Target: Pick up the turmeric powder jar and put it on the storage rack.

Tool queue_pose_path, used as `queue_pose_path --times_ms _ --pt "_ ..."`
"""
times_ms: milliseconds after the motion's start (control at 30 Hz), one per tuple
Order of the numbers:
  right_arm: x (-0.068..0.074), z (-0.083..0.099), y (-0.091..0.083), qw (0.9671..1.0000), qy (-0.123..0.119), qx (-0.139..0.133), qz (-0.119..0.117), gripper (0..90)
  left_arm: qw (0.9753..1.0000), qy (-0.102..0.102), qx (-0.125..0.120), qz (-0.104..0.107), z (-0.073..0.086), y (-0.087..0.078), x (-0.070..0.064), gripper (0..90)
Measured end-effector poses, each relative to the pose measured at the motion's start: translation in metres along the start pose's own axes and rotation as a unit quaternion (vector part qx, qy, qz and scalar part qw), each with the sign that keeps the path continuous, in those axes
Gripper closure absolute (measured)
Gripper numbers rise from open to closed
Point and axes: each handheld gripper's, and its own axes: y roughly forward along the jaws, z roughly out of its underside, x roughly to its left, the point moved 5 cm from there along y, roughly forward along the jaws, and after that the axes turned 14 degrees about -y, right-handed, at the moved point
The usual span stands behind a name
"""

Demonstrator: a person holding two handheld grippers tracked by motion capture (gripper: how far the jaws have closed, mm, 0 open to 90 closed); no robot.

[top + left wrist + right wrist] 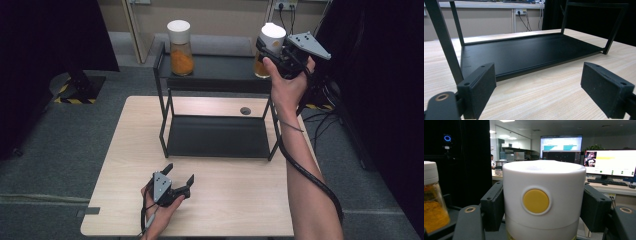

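A black two-tier metal shelf (215, 75) stands at the back of the wooden table. Two jars of orange powder with white lids sit on its top tier: one jar (180, 47) at the left, the other jar (269, 47) at the right. My right gripper (272, 50) is shut on the right jar's white lid (544, 197), which has a yellow round button facing the camera. The left jar (432, 197) shows at the side in the right gripper view. My left gripper (180, 175) rests low over the table's front, open and empty, facing the shelf's lower tier (524, 52).
The wooden table (225, 200) has bare room in front of the shelf. A small round grommet (245, 110) sits in the tabletop under the top tier. Black curtains and cables flank the table on a grey floor.
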Motion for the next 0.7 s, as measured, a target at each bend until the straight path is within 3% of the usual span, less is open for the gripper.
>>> queue_pose_path --times_ms 700 --pt "0.002 0.008 0.018 0.9997 -0.002 0.017 0.019 31.0 1.0 -0.001 0.0 0.001 0.0 0.0 0.0 12.7"
